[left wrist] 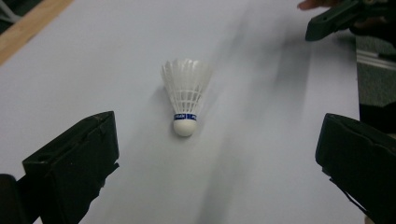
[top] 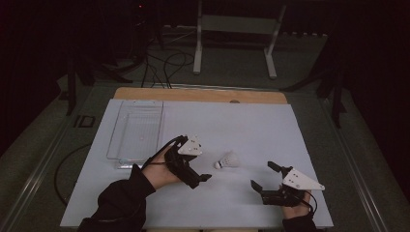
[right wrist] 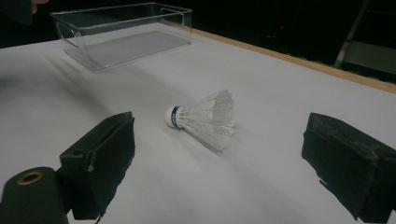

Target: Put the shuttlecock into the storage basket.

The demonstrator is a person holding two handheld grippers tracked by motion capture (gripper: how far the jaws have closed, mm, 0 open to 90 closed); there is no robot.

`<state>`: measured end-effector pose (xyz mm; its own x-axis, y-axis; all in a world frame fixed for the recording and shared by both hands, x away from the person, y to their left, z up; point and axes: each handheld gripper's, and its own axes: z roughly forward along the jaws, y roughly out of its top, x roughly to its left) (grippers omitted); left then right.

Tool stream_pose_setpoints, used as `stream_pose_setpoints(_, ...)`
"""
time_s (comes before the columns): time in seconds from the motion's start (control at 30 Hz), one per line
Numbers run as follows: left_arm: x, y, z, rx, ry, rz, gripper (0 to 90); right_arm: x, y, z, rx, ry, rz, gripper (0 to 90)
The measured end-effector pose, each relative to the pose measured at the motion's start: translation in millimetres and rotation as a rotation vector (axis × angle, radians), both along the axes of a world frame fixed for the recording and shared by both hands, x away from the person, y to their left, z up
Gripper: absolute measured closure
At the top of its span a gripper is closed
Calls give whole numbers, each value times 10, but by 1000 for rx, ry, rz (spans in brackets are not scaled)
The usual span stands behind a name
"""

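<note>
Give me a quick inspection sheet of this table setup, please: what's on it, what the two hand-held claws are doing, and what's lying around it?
Surface: white sheet over a wooden table, bare wood strip at the far edge.
Job's things: white shuttlecock on its side, touched by nothing; clear plastic tray at the far left, nothing seen inside.
Clutter: nothing seen.
Grippers: left gripper open, close to the shuttlecock's cork end; right gripper open, farther off at the near right, aimed at the shuttlecock.
Cables: black cable looping from the left gripper over the hand; more cables on the floor beyond the table.
Surroundings: dark room, a white metal stand behind the table.
</note>
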<state>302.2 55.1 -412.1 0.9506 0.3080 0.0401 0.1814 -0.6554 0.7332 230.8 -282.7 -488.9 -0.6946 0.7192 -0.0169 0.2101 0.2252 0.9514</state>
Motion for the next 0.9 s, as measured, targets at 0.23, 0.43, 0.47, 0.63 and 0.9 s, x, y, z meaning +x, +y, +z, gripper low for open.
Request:
stream_pose_setpoints(0.23, 97, -86, -28, 55, 30, -27, 0, 5, -2, -3, -3, 0, 2, 96)
stream_pose_setpoints(0.43, 119, -177, -60, 118, 36, -32, 0, 5, 2, -3, -4, 0, 3, 96)
stream_pose_setpoints(0.47, 125, -199, -69, 118, 45, -30, 0, 6, 3, -5, -4, 2, 3, 96)
stream_pose_setpoints(0.63, 175, -273, -107, 153, 68, -41, 0, 5, 8, -4, -7, 0, 5, 97)
stream_pose_setpoints(0.9, 235, -400, -180, 218, 106, -66, 0, 6, 5, -7, -5, 5, 6, 110)
